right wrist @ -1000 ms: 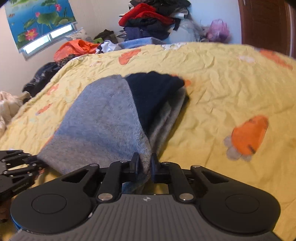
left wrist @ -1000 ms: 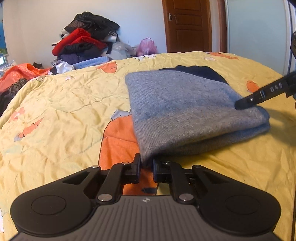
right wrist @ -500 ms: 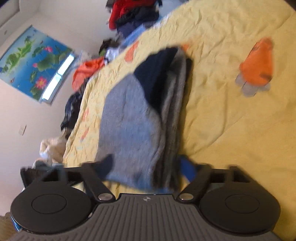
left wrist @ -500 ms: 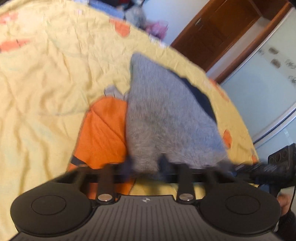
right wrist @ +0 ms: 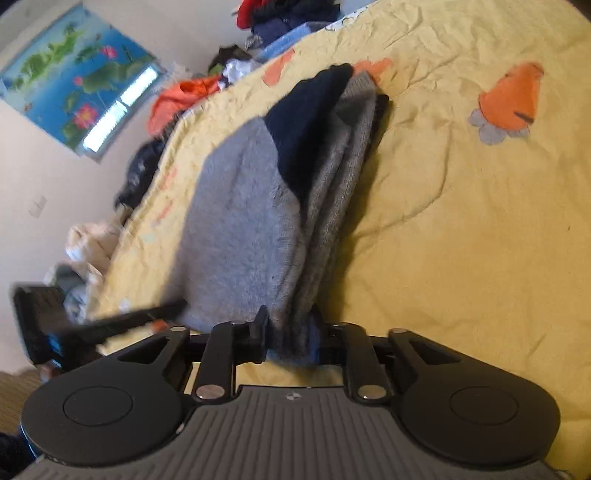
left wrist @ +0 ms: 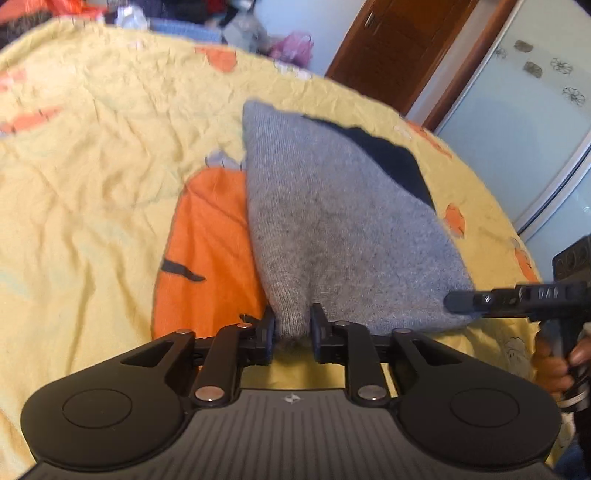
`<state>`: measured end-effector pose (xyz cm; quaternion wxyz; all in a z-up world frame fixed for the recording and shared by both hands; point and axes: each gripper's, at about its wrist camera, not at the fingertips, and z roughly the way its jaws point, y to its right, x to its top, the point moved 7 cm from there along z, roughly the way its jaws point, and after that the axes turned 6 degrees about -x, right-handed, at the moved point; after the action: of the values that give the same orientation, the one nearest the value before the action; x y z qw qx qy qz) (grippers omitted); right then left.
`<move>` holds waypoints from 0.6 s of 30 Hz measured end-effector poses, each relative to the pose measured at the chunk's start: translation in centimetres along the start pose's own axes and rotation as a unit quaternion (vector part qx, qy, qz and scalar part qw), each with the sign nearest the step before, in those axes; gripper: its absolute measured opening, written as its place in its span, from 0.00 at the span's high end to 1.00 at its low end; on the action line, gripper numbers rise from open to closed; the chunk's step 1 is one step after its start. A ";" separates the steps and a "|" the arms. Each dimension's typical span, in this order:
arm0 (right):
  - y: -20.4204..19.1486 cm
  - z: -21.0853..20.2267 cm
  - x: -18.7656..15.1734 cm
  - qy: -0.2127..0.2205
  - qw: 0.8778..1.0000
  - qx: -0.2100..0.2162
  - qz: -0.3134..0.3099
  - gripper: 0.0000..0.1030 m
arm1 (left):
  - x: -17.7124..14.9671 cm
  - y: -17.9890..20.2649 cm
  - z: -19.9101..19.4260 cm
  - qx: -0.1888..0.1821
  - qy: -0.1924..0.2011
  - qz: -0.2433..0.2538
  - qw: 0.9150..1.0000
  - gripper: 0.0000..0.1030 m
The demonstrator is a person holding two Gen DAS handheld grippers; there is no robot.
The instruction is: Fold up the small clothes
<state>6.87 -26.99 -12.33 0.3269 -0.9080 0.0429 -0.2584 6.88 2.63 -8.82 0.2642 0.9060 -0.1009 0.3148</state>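
Note:
A folded grey knit garment point(left wrist: 340, 229) with a dark navy part point(left wrist: 395, 158) lies on the yellow bedspread point(left wrist: 92, 184). My left gripper point(left wrist: 293, 332) is shut on its near left corner. My right gripper point(right wrist: 289, 338) is shut on the thick stacked layers at the near right corner of the grey garment point(right wrist: 243, 229); the navy part point(right wrist: 306, 122) lies further away. Both near corners are raised off the bed. Each gripper shows in the other's view: the right one point(left wrist: 517, 299) and the left one point(right wrist: 110, 325).
A pile of clothes point(right wrist: 288, 14) sits at the far end of the bed, with an orange garment point(right wrist: 184, 96) to its left. A wooden door point(left wrist: 402, 48) and a pale wardrobe panel point(left wrist: 535, 110) stand to the right. A picture point(right wrist: 74, 77) hangs on the left wall.
Both grippers have risen and tilted, lifting the garment's near edge off the bed. Their jaws now stand wider apart around thicker bunches of fabric.

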 end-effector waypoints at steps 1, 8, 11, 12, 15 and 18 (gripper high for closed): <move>0.1 -0.4 0.2 0.006 1.000 -0.006 0.011 0.62 | 0.2 0.3 -0.9 0.015 0.010 0.016 1.000 0.75; -4.8 -4.1 5.4 0.200 0.969 -0.092 -0.110 0.31 | 5.6 5.8 -2.6 0.106 0.181 0.176 0.962 0.20; -6.3 -0.6 9.2 0.210 0.969 -0.075 -0.109 0.22 | 6.8 7.5 3.0 0.116 0.149 0.224 0.956 0.22; -6.5 1.1 10.6 0.204 0.969 -0.081 -0.113 0.22 | 6.9 7.8 4.7 0.111 0.136 0.236 0.956 0.22; -6.0 5.7 13.3 0.171 0.972 -0.115 -0.112 0.22 | 6.7 6.5 9.7 0.132 0.075 0.232 0.961 0.24; -3.6 10.0 13.8 0.116 0.969 -0.175 -0.130 0.22 | 6.6 5.9 10.7 0.129 0.083 0.226 0.962 0.24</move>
<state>23.42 -21.85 -10.48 0.1193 -0.9127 0.0070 -0.3907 15.52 -8.18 -9.31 0.0745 0.8567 -0.2396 0.4506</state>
